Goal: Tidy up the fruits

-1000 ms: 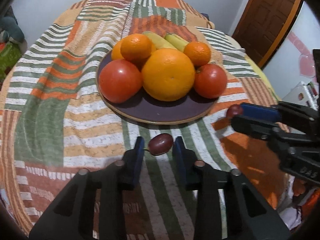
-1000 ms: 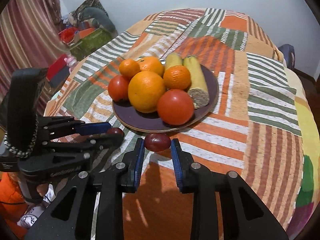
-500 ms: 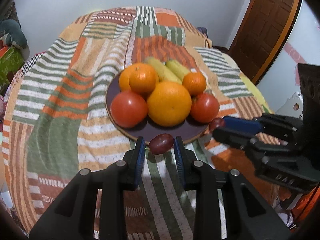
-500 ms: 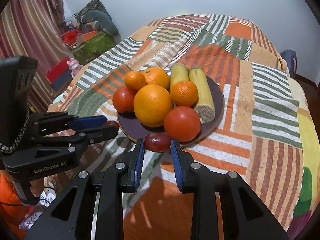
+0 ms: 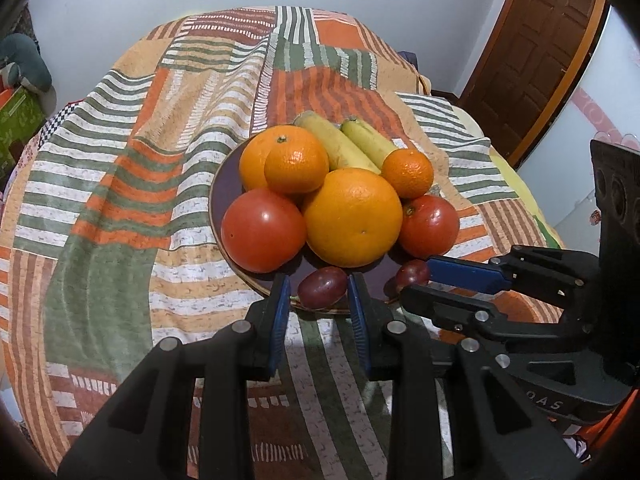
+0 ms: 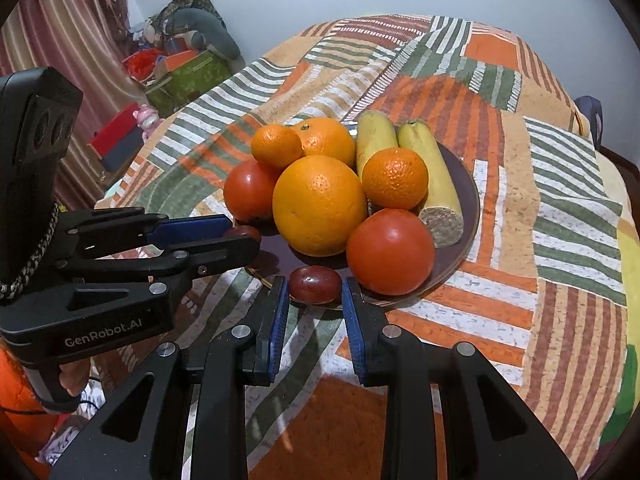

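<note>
A dark purple plate [image 5: 224,172] [image 6: 470,200] on the striped cloth holds oranges, two tomatoes and two bananas. My left gripper [image 5: 320,292] has a dark red grape [image 5: 322,287] between its blue pads, at the plate's near rim; small gaps show beside the grape, so the jaws look open. My right gripper [image 6: 315,286] has a second red grape [image 6: 315,285] between its pads at the plate's near rim, also with small gaps. The right gripper shows in the left wrist view [image 5: 416,280] with its grape [image 5: 412,272]; the left shows in the right wrist view [image 6: 244,236].
A striped patchwork cloth [image 5: 120,200] covers the round table. A brown door [image 5: 536,48] stands at the back right. Boxes and toys [image 6: 180,72] lie on the floor at the left, by a curtain.
Both grippers moved forward with their grapes to the plate's near rim. The jaws have widened slightly around the grapes, which now rest on the plate edge.
</note>
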Demonstrator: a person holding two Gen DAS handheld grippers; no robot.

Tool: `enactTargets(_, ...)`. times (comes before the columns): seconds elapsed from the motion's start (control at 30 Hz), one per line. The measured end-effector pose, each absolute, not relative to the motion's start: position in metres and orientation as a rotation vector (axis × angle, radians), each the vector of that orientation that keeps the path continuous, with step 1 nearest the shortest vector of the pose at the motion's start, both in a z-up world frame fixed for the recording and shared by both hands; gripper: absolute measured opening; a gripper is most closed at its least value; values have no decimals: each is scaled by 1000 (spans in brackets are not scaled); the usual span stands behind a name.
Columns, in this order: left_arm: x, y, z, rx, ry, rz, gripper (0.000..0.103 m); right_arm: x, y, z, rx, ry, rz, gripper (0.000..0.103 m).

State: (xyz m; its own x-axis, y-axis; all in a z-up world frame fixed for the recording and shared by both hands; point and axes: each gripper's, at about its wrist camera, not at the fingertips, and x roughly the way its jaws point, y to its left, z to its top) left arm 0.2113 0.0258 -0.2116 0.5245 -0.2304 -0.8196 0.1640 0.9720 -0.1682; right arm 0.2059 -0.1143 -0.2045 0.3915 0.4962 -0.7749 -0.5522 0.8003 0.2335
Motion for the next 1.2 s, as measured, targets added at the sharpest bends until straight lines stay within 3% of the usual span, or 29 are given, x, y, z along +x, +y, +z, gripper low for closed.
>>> enactTargets(0.6,202,31,-198,-89,970,-213,31,206,-119,-196,-57,970,657,27)
enactTargets(0.87,169,34,-134,-79,796,-170,31,184,-137,-145,-55,817,618,27)
enactTargets(1.2,107,29,-37,-76,498,-119,31,132,-169,-43,-9,484,558,27)
